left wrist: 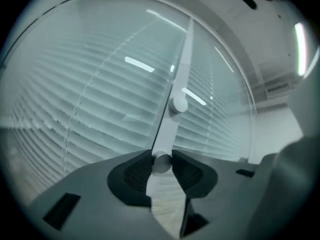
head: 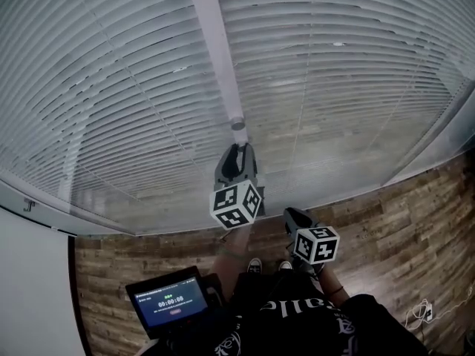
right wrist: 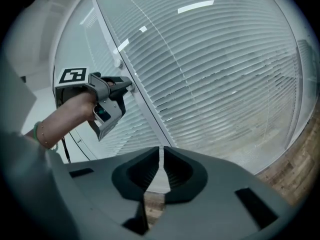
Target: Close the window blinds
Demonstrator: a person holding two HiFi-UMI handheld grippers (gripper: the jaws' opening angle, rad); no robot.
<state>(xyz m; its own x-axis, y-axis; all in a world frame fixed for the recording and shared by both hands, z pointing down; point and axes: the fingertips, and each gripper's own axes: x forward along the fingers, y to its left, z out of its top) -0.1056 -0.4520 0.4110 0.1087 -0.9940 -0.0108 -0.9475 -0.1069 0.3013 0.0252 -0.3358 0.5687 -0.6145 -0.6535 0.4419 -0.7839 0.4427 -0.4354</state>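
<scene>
**Item 1, left claw**. We record it clamped on the lower end of the tilt wand. Its pads press on either side of the wand's round tip. The wand rises straight out of the claw, up and away towards the top of the window, with a small joint partway along.

**Item 2, blinds**. They hang just beyond the left claw's tip, spreading to both sides and above it. The slats run level across the glass, and we cannot tell from here how far they are tilted. We judge the closing as under way, not finished.

**Item 3, step in hand: twisting the wand.**
- We advise rolling the claw about the wand's own line.
- The wand should stay near its natural hang, with no pulling down or sideways that would strain its hook.
- The grip must stay firm, since a smooth round rod slips easily.
- We would watch the slats and stop once they overlap or the wand resists.

**Item 4, right claw**. We record its jaws together with nothing between them. It is held lower and to the right of the left claw, well apart from the wand, and pointing at the blinds above the wooden floor.
</scene>
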